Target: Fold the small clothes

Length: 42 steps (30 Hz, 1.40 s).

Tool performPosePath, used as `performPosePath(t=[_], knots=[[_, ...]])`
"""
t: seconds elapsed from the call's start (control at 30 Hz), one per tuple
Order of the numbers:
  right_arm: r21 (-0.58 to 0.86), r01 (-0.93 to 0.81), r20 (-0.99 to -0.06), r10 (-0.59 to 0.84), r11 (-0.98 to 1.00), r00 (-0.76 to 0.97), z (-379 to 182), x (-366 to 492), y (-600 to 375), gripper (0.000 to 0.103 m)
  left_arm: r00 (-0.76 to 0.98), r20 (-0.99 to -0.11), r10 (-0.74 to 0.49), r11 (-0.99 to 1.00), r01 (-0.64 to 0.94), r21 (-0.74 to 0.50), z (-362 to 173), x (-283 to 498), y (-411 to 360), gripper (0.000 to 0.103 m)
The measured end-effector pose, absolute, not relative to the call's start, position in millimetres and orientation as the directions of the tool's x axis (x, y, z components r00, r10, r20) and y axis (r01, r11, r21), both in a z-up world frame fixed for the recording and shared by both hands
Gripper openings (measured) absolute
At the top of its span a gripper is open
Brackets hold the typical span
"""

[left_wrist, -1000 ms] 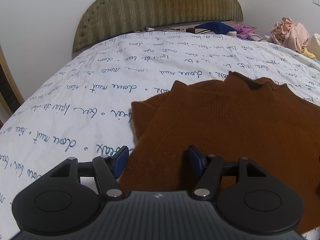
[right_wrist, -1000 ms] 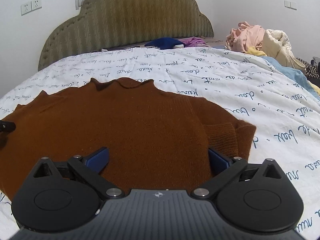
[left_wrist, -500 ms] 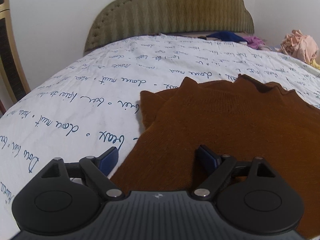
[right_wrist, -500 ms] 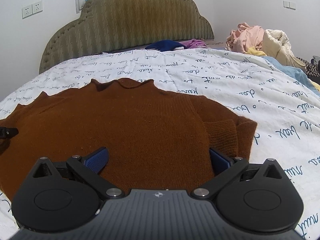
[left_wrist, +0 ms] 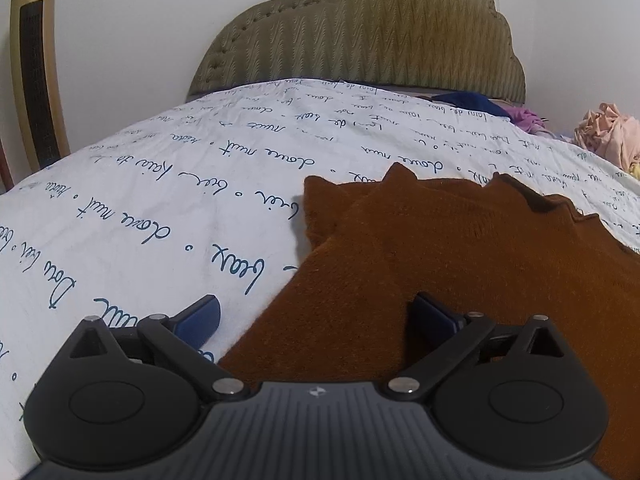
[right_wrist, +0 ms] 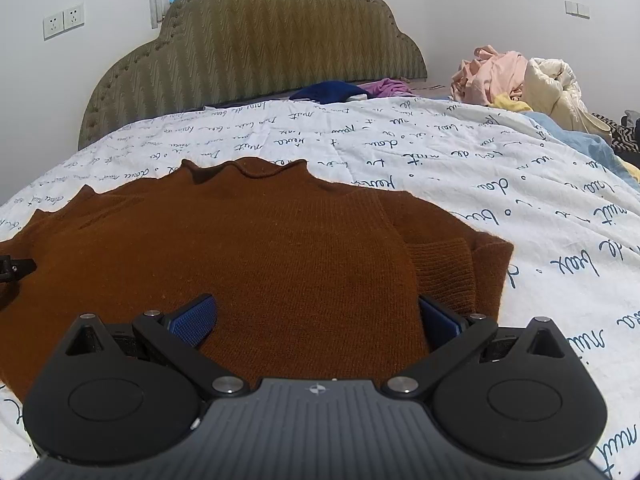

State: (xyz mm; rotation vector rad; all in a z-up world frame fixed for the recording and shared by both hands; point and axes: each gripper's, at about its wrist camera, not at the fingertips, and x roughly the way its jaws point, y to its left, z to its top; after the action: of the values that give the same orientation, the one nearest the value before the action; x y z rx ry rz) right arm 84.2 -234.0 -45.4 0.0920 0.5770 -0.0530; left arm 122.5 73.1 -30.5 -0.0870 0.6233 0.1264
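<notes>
Left tool (left_wrist: 316, 316) just spread wide, right tool (right_wrist: 316, 316) wide; fuzzy brown knit sweater (right_wrist: 280, 248) flat

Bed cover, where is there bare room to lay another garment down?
Bare cover lies left of the brown sweater, and between it and the headboard. Crowded: the clothes pile at the far right.
</notes>
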Motion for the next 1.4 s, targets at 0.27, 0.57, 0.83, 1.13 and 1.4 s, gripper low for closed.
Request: performPosePath(t=[0.27,0.57,0.83,1.13,1.4], knots=[[0.072,0.077,-0.547,-0.025,0.994,0.837,-45.3,84.3,-233.9,0.103,0.804,-0.587,0.089,0.989,-0.142,-0.046,-30.7,122.0,73.6,0.103],[0.055,0.084,-0.521,-0.043,0.995,0.852,-42.7,80.1,-232.0,0.103,0.804,-0.589,0.082,0.988,-0.142,-0.056,-30.8,121.1,74.7,0.103],[-0.045,0.015,-0.439,-0.034,0.999,0.898,-11.7,57.5,-193.1,0.103,0.765,-0.644,0.001,0.986,-0.109,-0.127,-2.6,127.8,110.0,0.103],[-0.314,-0.144,-0.349,0.027,0.939,0.937,15.0,38.5,-90.5,0.103,0.714,-0.690,-0.120,0.983,-0.011,-0.183,34.5,172.6,162.9,0.103],[-0.320,-0.367,-0.472,0.189,0.874,0.861,12.0,31.8,-28.7,0.100,0.572,-0.743,-0.348,0.920,0.054,-0.389,11.6,210.8,167.5,0.103]])
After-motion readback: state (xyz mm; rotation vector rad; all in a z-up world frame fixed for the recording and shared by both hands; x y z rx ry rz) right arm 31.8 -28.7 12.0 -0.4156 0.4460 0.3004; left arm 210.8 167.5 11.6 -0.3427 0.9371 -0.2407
